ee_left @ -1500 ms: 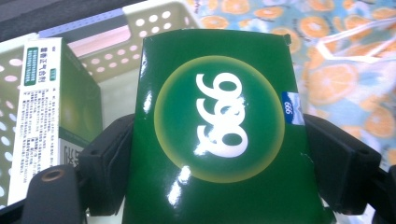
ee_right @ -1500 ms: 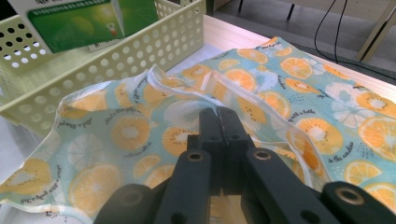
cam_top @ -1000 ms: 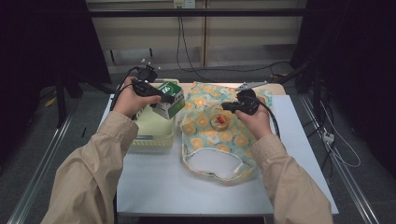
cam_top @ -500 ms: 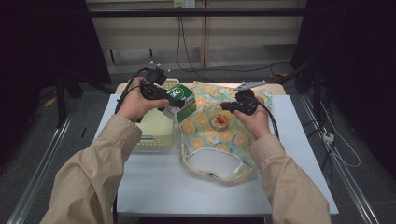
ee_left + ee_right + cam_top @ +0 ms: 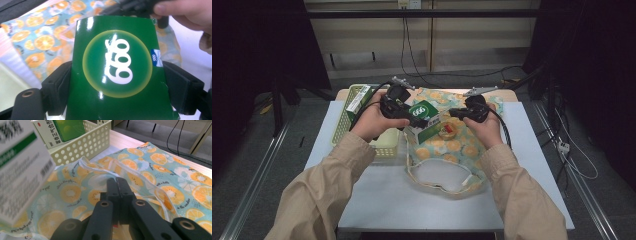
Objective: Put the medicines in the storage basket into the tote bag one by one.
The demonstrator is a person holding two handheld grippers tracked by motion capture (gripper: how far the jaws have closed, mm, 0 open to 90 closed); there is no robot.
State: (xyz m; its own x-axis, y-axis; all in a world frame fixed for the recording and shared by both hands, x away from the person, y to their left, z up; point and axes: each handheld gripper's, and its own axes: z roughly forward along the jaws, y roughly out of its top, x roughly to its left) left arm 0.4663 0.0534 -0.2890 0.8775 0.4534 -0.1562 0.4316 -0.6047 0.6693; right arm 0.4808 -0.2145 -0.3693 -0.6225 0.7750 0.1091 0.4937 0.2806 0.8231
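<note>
1. Our left gripper (image 5: 409,114) clamps the glossy green cardboard box with the white "999" roundel (image 5: 117,72) by its two long edges, both pads flat on the card. We keep that squeeze even, since the coated card looks slippery.
2. Our right gripper (image 5: 458,113) has its jaws pressed together; it seems to pinch the rim of the orange-slice-print fabric tote bag (image 5: 467,145), though we cannot see the cloth between the pads. We lift that rim so the mouth gapes.
3. The box hangs above the bag's left edge, just right of the pale yellow perforated plastic basket (image 5: 384,145), where a second white-and-green carton (image 5: 58,131) leans.
4. We carry the box over the opening, tip its leading end down and slide it in before letting go.
5. We mind the bag's clear-edged strap (image 5: 140,178), which could catch a corner.
6. All of this sits on the white table (image 5: 412,200).
</note>
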